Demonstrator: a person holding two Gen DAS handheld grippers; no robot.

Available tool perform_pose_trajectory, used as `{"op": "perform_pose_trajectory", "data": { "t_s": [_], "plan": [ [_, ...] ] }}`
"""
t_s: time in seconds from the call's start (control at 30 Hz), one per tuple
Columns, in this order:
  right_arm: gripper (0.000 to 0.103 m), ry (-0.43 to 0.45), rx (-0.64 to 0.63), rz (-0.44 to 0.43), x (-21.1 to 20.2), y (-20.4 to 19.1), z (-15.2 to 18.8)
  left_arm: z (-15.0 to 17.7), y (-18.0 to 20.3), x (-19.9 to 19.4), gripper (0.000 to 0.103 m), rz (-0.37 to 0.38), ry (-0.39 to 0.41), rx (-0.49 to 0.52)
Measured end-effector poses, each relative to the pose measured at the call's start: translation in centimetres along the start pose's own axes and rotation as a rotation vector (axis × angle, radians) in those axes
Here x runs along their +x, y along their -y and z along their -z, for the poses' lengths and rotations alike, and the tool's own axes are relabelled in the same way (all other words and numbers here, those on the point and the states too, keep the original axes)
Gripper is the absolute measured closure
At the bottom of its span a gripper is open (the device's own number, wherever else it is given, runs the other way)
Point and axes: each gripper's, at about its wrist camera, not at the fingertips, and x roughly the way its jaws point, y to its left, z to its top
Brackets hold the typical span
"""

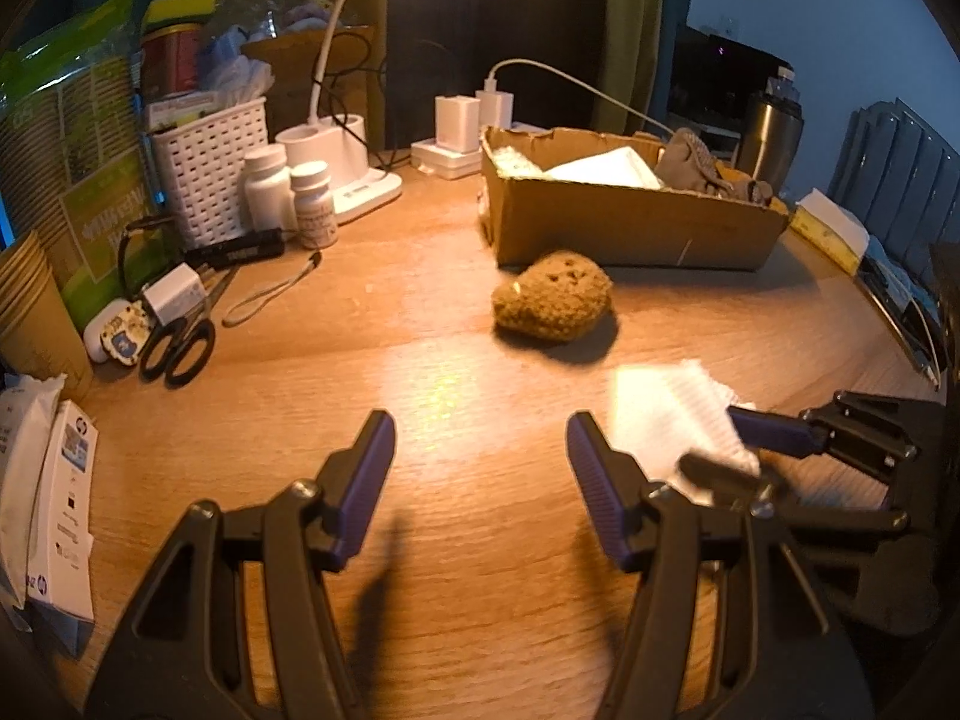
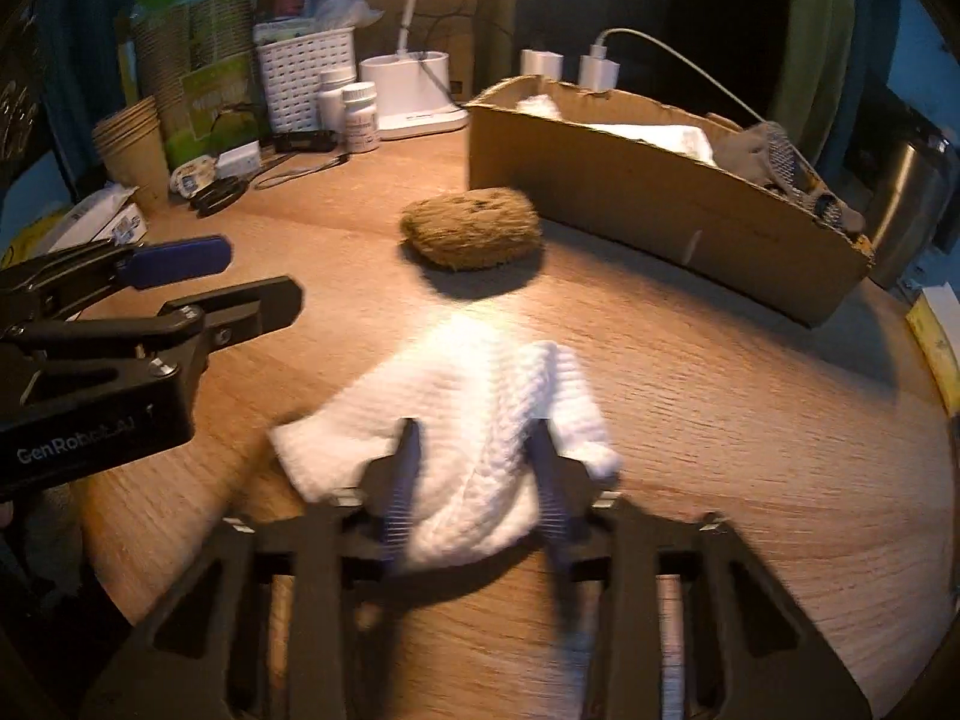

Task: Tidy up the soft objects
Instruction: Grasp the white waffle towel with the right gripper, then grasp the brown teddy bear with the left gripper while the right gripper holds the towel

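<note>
Two purple-padded fingers of the right gripper [image 2: 474, 480] pinch a white ribbed cloth [image 2: 480, 408] between them. Beyond their tips lie a brown rounded sponge [image 2: 471, 228] and a cardboard box [image 2: 660, 204]. Left gripper [image 1: 480, 462] gapes wide, holding nothing.

White basket [image 1: 210, 180], pill bottles [image 1: 267, 186], scissors [image 1: 177, 348], steel tumbler [image 1: 768, 132] on desk [image 1: 420, 330].

Wooden table [image 1: 420, 360] bears sponge [image 1: 552, 295], cardboard box [image 1: 630, 228], scissors [image 1: 177, 348]
</note>
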Motion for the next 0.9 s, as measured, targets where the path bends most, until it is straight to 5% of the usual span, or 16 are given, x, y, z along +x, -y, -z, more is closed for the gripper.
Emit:
{"op": "perform_pose_trajectory", "data": {
  "t_s": [0.03,0.17,0.9],
  "plan": [
    [0.085,0.0,0.006,0.0,0.0,0.3,0.0,-0.1,0.1,0.1,0.042,0.0,-0.002,0.002],
    [0.089,0.002,0.024,0.0,-0.1,1.4,0.0,-0.4,0.8,0.4,0.042,0.001,-0.01,0.015],
    [0.09,0.055,0.136,0.048,-0.7,9.1,-0.8,-5.2,5.4,4.2,0.042,-0.019,-0.04,0.099]
  ]
}}
